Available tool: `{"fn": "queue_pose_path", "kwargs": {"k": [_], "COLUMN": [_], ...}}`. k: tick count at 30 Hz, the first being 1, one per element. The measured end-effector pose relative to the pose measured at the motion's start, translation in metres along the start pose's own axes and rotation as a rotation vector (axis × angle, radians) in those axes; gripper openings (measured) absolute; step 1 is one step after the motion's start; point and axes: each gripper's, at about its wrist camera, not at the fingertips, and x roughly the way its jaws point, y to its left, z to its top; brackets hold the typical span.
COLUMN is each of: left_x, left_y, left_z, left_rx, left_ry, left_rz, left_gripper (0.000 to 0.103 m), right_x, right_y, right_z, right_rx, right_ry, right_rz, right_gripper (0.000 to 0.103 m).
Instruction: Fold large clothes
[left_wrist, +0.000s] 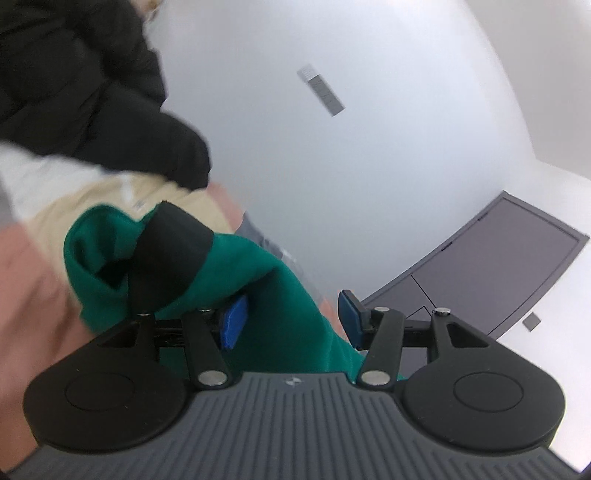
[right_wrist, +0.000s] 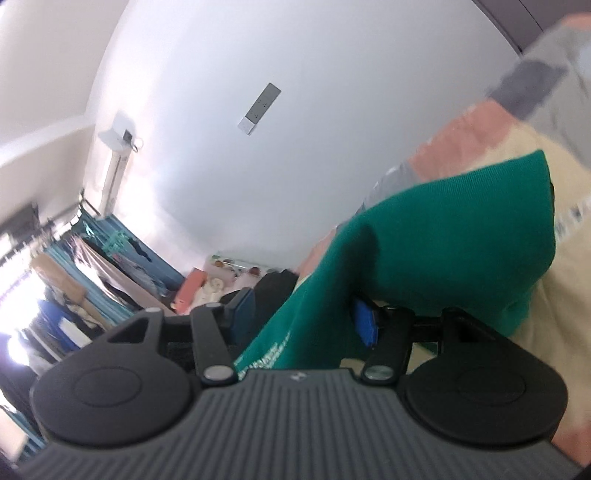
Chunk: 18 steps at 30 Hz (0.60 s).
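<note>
Green garment draped across both grippers, jaws apart.
Left gripper (left_wrist: 291, 319) about half open; green garment (left_wrist: 266, 280) with black cuff (left_wrist: 173, 247) hangs between its blue pads, not pinched. Right gripper (right_wrist: 304, 315) likewise parted, the cloth (right_wrist: 443, 240) draped over its right finger, unclamped.

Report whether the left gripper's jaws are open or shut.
Open. The left gripper has its blue pads spread apart, with the green garment draped loosely between them, not pinched.
</note>
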Motion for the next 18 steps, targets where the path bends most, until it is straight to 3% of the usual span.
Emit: {"fn": "queue_pose_path", "kwargs": {"k": [8,13,18], "left_x": [0.049,0.085,0.13], "left_y": [-0.004,0.012,0.035], "left_z": [0.012,0.023,0.027], "left_rx": [0.142,0.107,0.128], "left_ry": [-0.028,-0.026,0.024], "left_rz": [0.079,0.072,0.137], "left_gripper": [0.06,0.061,0.061], "right_x": [0.052,0.09,0.126], "right_y": [0.007,0.004,-0.015], "right_z": [0.013,0.017,0.013], "right_rx": [-0.195,-0.265,-0.272], "right_ry": [0.014,0.01,0.039], "right_rz": [-0.07,-0.121,-0.141], "right_gripper": [0.06,0.062,0.061]}}
